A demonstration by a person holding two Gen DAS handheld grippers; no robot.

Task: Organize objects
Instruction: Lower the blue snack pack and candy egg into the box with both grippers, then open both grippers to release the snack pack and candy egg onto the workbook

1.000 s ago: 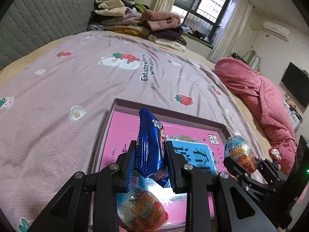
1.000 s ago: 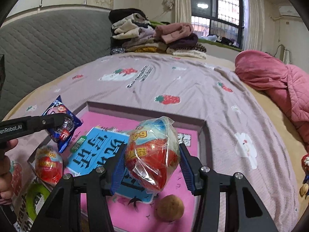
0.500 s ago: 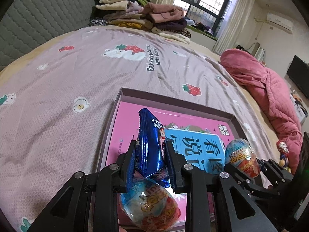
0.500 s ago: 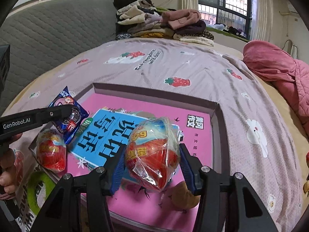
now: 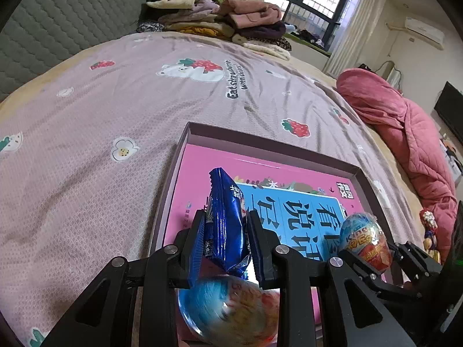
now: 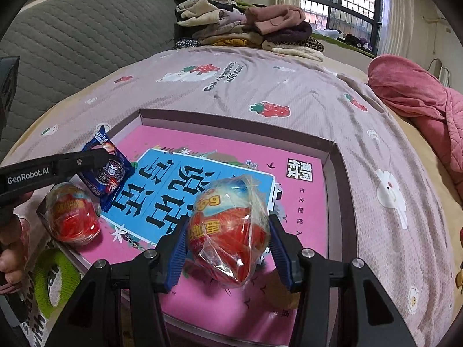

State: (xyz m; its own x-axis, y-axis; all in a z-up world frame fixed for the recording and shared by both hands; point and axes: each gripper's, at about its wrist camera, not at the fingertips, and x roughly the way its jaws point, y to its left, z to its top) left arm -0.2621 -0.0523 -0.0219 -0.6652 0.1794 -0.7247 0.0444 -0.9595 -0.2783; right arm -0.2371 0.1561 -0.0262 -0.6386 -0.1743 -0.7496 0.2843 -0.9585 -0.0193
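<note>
The left gripper (image 5: 224,241) pinches a blue snack packet (image 5: 227,225) upright between its blue pads, the packet's crimped top edge sticking up past the fingertips. Directly beneath this gripper lies a wrapped toy egg (image 5: 231,312), blue and red, blurred at the near edge of the left wrist view; in the right wrist view the same egg (image 6: 72,214) sits in the near left corner of the shallow box (image 6: 332,173), just under the packet (image 6: 105,173).

The right gripper (image 6: 228,240) clamps a second wrapped egg (image 6: 228,228) by its sides, red half toward the camera, loose clear wrap bulging around it. Seen from the left gripper, this egg (image 5: 364,240) hangs just to its right, above the box. Below and slightly right of the right gripper a small brown ball (image 6: 282,292) rests on the box floor, partly hidden by the finger.

Ahead of both grippers the box floor shows a pink sheet with a blue panel of large Chinese characters (image 6: 179,190). At the far left of the right wrist view part of a hand (image 6: 11,248) grips the left gripper's handle.

Beyond the box stretches the bed (image 5: 115,92) with its mauve strawberry-print cover, a rumpled pink quilt (image 5: 405,133) far right, and a stack of folded clothes (image 5: 220,20) at the far edge.
</note>
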